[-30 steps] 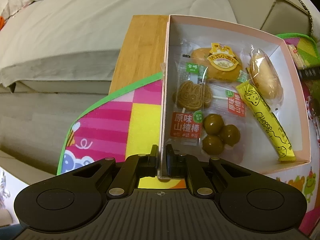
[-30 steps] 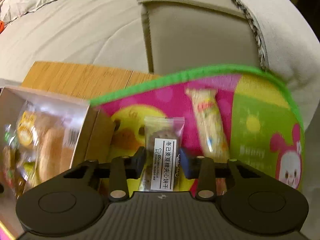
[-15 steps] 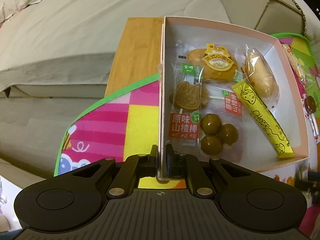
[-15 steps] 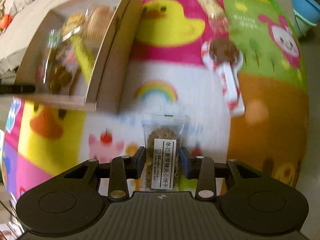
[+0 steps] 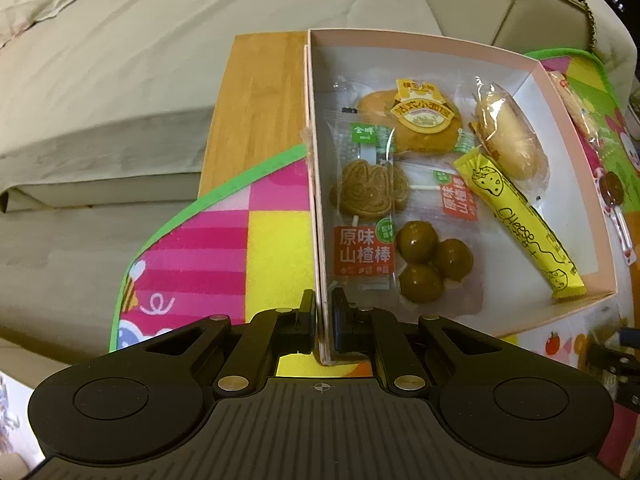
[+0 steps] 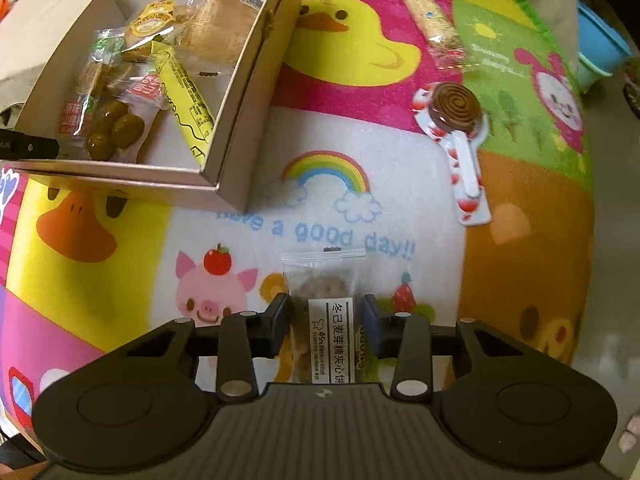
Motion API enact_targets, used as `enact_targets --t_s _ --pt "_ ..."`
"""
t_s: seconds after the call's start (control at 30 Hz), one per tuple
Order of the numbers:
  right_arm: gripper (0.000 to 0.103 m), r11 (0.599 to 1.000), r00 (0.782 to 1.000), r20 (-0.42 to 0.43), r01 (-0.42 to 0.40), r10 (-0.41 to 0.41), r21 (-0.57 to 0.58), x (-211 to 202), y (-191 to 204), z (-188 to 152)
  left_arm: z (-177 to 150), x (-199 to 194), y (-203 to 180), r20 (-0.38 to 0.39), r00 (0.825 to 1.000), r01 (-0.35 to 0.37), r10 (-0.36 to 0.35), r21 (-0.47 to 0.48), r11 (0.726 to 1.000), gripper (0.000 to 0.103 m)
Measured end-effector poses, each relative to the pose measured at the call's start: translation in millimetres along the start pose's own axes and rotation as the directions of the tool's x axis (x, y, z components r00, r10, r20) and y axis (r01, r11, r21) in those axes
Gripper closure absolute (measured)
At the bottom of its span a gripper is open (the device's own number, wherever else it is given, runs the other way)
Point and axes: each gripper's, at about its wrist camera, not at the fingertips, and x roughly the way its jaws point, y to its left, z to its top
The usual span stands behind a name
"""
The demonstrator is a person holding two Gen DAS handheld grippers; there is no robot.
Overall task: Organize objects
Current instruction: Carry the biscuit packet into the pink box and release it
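The right gripper (image 6: pixel 326 314) pinches a slippery biscuit packet (image 6: pixel 324 312) that could slip; the left gripper (image 5: pixel 323 312) fingers clamp the box (image 5: pixel 314 184) wall, which may tip.

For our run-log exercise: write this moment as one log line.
left claw: shut on box wall | right claw: shut on biscuit packet, above mat | lollipop, snack bar: on mat, outside box

A wooden bench (image 5: pixel 260 112) carries a bright cartoon play mat (image 6: pixel 360 208) with a green border. On the mat rest an open cardboard box (image 6: pixel 248 92) of wrapped snacks, a chocolate swirl lollipop (image 6: pixel 456 108) and a wrapped snack bar (image 6: pixel 434 24), each well apart.
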Motion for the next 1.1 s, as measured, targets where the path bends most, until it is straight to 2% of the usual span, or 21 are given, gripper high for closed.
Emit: enact_targets --t_s 0.2,0.4,0.53,0.67,0.8,1.1 --pt "0.068 1.000 1.000 0.029 -0.007 0.007 0.012 -53 3 -10 0 2 5 0.000 0.999 0.036 -0.036 -0.011 0.999 0.093" --pt "0.069 0.999 0.991 0.125 -0.034 0.038 -0.033 -125 3 -7 0 3 8 -0.009 0.998 0.056 -0.057 -0.031 0.998 0.093" --pt "0.069 0.998 0.974 0.220 -0.053 0.056 -0.021 -178 7 5 -1 3 10 -0.005 0.998 0.070 -0.070 -0.027 0.997 0.092" --pt "0.069 0.991 0.951 0.286 -0.091 0.114 -0.093 -211 21 21 -4 -1 12 -0.005 0.996 0.084 -0.084 -0.031 0.996 0.091" --pt "0.069 0.985 0.934 0.325 -0.111 0.149 -0.132 -231 41 36 -5 -1 12 0.008 0.996 0.085 -0.085 -0.017 0.996 0.091" --pt "0.069 0.949 0.914 0.298 -0.207 0.275 -0.240 -237 78 60 -2 0 11 0.004 0.996 0.088 -0.088 -0.001 0.996 0.091"
